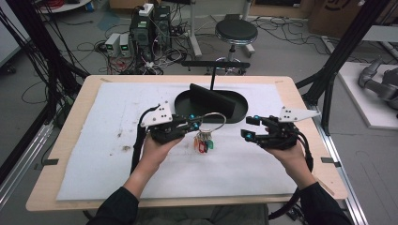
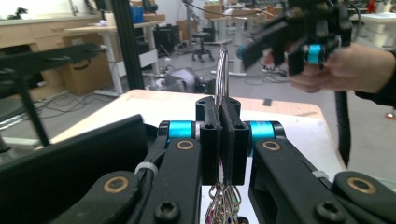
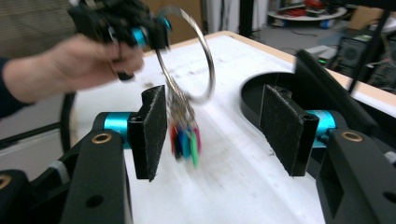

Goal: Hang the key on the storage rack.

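Note:
My left gripper [image 1: 195, 123] is shut on a large metal key ring [image 1: 212, 123], held above the white mat [image 1: 94, 154]. A bunch of coloured tags [image 1: 203, 143] hangs from the ring. In the left gripper view the ring [image 2: 223, 70] stands edge-on between the closed jaws, with the tags [image 2: 224, 207] dangling below. My right gripper [image 1: 250, 127] is open, a little to the right of the ring. In the right gripper view the ring [image 3: 208, 65] and blurred tags [image 3: 185, 140] hang between and beyond the wide-apart pads [image 3: 150, 130], apart from both.
A black oval tray [image 1: 237, 110] with an upright black divider [image 1: 211, 99] sits at the far middle of the mat. The wooden table edge [image 1: 56, 140] frames the mat. A stool [image 1: 236, 33] and cables lie on the floor beyond.

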`<control>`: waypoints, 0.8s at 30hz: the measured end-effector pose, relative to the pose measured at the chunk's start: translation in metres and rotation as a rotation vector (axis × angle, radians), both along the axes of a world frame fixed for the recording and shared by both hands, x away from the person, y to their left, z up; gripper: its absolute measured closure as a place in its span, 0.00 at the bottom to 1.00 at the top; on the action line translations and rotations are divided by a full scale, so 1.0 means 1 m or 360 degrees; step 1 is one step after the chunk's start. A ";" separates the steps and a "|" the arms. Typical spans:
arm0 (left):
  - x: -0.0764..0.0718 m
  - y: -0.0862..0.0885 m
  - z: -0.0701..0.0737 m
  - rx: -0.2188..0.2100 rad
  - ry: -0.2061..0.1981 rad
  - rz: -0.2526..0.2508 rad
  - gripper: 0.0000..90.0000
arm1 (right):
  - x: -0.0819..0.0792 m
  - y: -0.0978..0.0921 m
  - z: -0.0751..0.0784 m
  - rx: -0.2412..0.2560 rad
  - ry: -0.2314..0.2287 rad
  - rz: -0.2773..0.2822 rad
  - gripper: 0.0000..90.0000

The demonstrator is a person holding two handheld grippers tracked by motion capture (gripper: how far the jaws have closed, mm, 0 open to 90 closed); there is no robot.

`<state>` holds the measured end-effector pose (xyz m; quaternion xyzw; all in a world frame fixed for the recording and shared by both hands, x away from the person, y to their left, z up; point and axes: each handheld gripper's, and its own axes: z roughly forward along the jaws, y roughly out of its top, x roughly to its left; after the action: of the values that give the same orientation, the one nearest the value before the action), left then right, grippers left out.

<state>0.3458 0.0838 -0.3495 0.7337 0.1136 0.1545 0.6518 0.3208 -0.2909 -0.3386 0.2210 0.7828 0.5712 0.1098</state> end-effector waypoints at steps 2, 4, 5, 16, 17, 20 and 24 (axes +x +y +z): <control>0.003 0.003 0.004 -0.0009 -0.0008 0.0029 0.96 | -0.001 -0.007 -0.004 -0.0018 -0.0004 -0.0024 0.49; 0.005 0.005 0.007 -0.0011 -0.0018 0.0051 0.96 | -0.002 -0.013 -0.009 -0.0042 -0.0002 -0.0053 0.49; 0.008 0.007 0.010 -0.0010 -0.0025 0.0064 0.96 | -0.002 -0.015 -0.011 -0.0048 0.0005 -0.0058 0.48; 0.031 0.018 0.031 -0.0036 -0.0059 0.0220 0.96 | -0.003 -0.037 -0.029 -0.0088 -0.0001 -0.0235 0.47; 0.033 0.019 0.032 -0.0039 -0.0058 0.0231 0.96 | -0.003 -0.039 -0.030 -0.0096 -0.0008 -0.0250 0.47; 0.041 0.022 0.035 -0.0067 -0.0053 0.0272 0.96 | -0.002 -0.041 -0.033 -0.0104 -0.0004 -0.0282 0.47; 0.052 0.026 0.036 -0.0106 -0.0044 0.0328 0.96 | -0.002 -0.043 -0.037 -0.0124 -0.0002 -0.0307 0.46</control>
<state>0.3974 0.1101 -0.3140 0.6938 0.1846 0.2270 0.6580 0.3186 -0.3343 -0.3760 0.2905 0.7796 0.5271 0.1732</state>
